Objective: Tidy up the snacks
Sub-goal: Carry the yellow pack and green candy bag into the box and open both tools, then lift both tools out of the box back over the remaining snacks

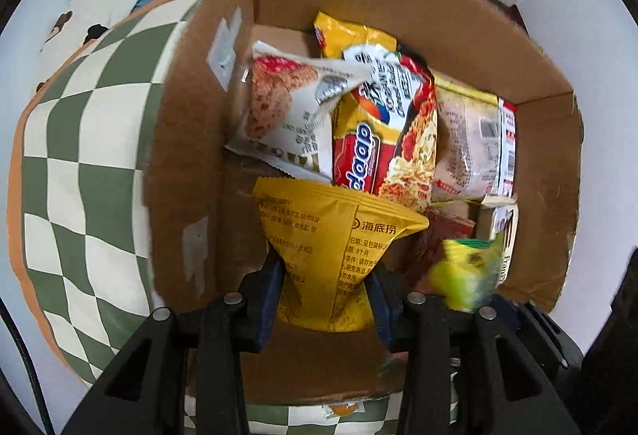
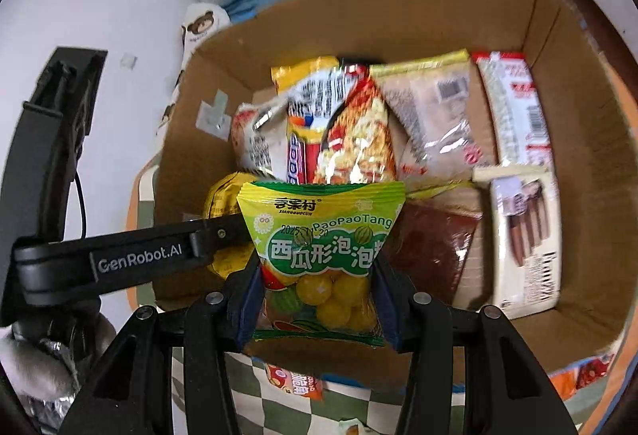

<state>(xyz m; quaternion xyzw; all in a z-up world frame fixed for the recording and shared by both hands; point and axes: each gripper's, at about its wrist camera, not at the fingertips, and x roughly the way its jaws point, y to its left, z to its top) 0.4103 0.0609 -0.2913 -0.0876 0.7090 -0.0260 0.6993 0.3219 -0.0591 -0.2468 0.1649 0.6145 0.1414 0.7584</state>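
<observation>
My left gripper (image 1: 325, 293) is shut on a yellow snack packet (image 1: 323, 235) and holds it over the near left part of an open cardboard box (image 1: 191, 140). My right gripper (image 2: 317, 299) is shut on a green bubble-gum bag (image 2: 323, 239) with yellow balls, over the near middle of the same box (image 2: 590, 164). The green bag shows blurred in the left wrist view (image 1: 466, 275). The left gripper's arm (image 2: 131, 259) and the yellow packet (image 2: 223, 203) show at the left of the right wrist view. Several snack packs lie inside the box.
In the box lie a noodle pack (image 1: 390, 140), a white cookie pack (image 1: 287, 108), a clear wrapped pack (image 2: 434, 116) and a chocolate-stick box (image 2: 526, 235). The box sits on a green checkered mat (image 1: 79, 156). Loose snack packets (image 2: 295, 383) lie on the mat in front.
</observation>
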